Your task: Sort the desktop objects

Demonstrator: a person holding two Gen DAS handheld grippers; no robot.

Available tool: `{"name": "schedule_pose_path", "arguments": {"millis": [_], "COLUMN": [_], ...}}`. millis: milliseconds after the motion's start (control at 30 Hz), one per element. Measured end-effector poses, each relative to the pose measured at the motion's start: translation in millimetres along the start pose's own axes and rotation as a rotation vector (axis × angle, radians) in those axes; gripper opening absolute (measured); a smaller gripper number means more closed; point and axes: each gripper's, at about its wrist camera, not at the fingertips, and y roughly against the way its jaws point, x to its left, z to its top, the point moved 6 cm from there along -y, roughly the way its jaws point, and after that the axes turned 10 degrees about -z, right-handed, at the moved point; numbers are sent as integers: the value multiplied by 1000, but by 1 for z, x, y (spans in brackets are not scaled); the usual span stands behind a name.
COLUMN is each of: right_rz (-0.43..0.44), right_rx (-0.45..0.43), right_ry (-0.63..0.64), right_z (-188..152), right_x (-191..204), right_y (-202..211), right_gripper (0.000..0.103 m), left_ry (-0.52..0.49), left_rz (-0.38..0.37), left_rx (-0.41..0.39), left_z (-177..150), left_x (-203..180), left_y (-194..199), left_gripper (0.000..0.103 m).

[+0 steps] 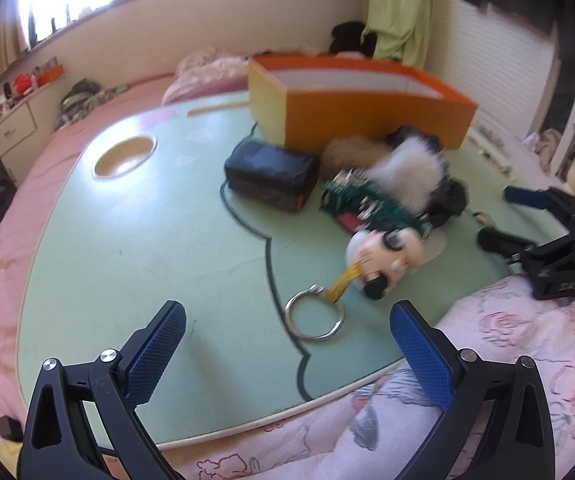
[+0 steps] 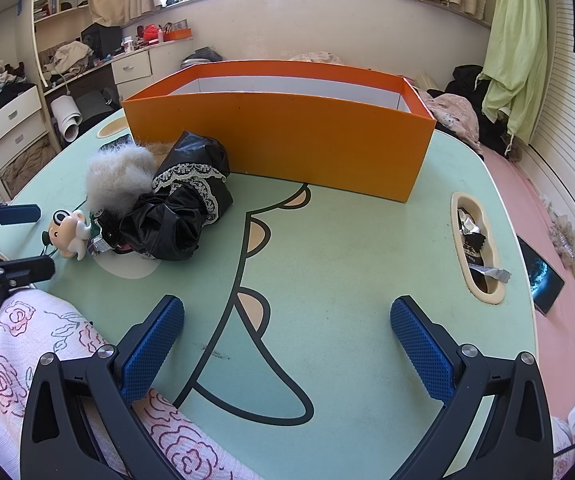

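Observation:
An orange box [image 1: 367,116] [image 2: 287,136] stands open at the back of the green lap table [image 1: 127,260] [image 2: 347,260]. In front of it lie a black pouch [image 1: 271,172], a green circuit board [image 1: 367,200], a white fur ball [image 1: 407,168] [image 2: 119,176], a black lace-trimmed cloth [image 2: 183,208] and a small animal toy [image 1: 383,256] [image 2: 69,234] on a metal key ring [image 1: 314,317]. My left gripper [image 1: 287,312] [image 2: 41,240] is open, its fingers either side of the ring. Over bare table my right gripper [image 2: 287,308] [image 1: 497,218] is open and holds nothing.
The table rests on a floral quilt [image 2: 7,340] and a pink bed. It has a round cup hole [image 1: 125,156] and a slot holding wrappers [image 2: 475,248]. A phone [image 2: 541,276] lies on the bed at the right. Drawers and shelves stand at the left.

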Motion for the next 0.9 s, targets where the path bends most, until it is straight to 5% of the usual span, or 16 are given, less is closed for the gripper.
{"name": "schedule_pose_path", "arguments": {"millis": [133, 367, 433, 533, 700, 900], "right_rz": [0, 1, 1, 1, 7, 152], "right_rx": [0, -2, -2, -3, -3, -46], "right_ry": [0, 0, 0, 0, -18, -98], "right_z": [0, 0, 0, 0, 2, 37], "right_x": [0, 1, 1, 1, -1, -1], "right_y": [0, 0, 0, 0, 0, 13], "right_gripper": [103, 103, 103, 103, 103, 103], "left_ry": [-70, -88, -100, -135, -116, -112], "left_rz": [-70, -175, -164, -160, -95, -79], "left_rx": [-42, 64, 90, 56, 1, 3], "left_z": [12, 31, 29, 20, 13, 12], "left_x": [-18, -30, -32, -38, -31, -30], "left_y": [8, -26, -34, -29, -19, -21], "left_gripper": [95, 80, 70, 41, 41, 41]}}
